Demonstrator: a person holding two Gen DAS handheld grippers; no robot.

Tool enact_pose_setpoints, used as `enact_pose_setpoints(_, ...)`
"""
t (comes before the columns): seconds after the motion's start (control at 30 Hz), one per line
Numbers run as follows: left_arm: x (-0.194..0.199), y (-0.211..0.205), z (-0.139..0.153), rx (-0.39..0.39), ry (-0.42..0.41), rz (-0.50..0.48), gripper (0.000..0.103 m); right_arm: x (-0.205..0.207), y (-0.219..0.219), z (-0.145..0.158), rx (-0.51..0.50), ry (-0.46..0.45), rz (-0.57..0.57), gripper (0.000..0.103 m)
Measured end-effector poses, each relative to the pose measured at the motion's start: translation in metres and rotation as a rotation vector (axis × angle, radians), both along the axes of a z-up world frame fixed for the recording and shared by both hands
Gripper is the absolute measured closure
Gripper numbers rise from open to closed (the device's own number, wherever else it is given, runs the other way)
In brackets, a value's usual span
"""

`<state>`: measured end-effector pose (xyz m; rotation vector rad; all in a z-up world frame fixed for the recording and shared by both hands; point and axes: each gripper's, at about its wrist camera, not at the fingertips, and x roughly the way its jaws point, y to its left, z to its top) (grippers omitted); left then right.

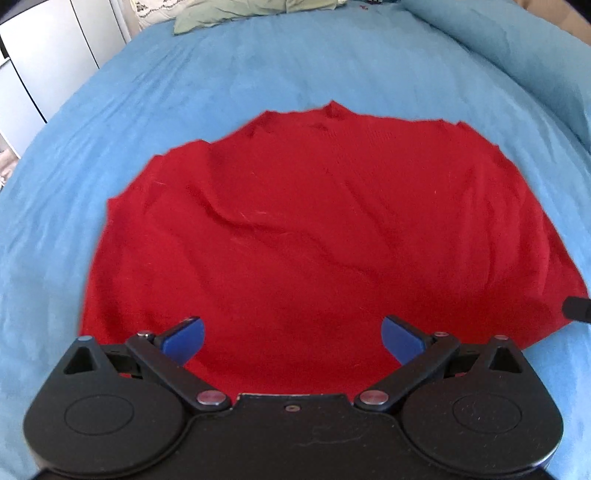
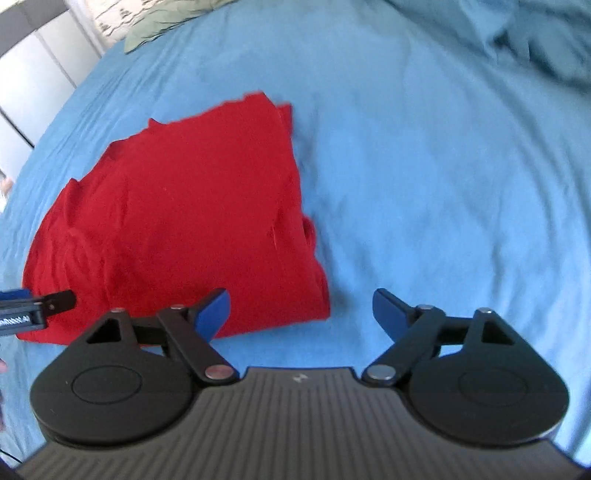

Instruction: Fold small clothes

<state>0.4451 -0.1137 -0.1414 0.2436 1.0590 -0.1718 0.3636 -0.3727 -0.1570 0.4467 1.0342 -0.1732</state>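
A red garment [image 1: 295, 221] lies folded flat on the blue bedsheet [image 1: 258, 66]. In the right wrist view it [image 2: 184, 206] lies left of centre, with doubled layers along its right edge. My left gripper [image 1: 292, 338] is open and empty, its blue pads just above the garment's near edge. My right gripper [image 2: 301, 314] is open and empty, over the garment's near right corner and the bare sheet. The left gripper's tip [image 2: 55, 301] shows at the left edge of the right wrist view, and the right gripper's tip [image 1: 578, 310] at the right edge of the left wrist view.
A green cloth [image 1: 236, 14] lies at the far end of the bed, also in the right wrist view [image 2: 162, 22]. A bunched blue cover [image 2: 535, 40] lies far right. White cupboard doors [image 1: 48, 55] stand beyond the bed's left edge.
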Motion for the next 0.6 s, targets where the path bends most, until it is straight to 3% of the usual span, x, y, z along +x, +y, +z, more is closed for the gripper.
enact_pose_setpoints(0.13,0.008,-0.002,-0.002,0.009,-0.003,-0.005,0.0,0.014,-0.009,-0.011,0.065,-0.019,0.009,0.012)
enact_pose_setpoints(0.4,0.04,-0.005,-0.01,-0.025,-0.02,0.005,0.0,0.083,-0.027,-0.018,0.14,0.0,0.215,0.025)
enact_pose_setpoints(0.57,0.061,0.002,-0.023,-0.04,-0.01,0.052,0.0,0.099,-0.021,-0.019,0.132,0.027,0.19,0.029)
enact_pose_setpoints(0.6,0.065,0.004,-0.026,-0.042,-0.004,0.065,0.0,0.1,-0.018,-0.018,0.108,0.035,0.185,0.034)
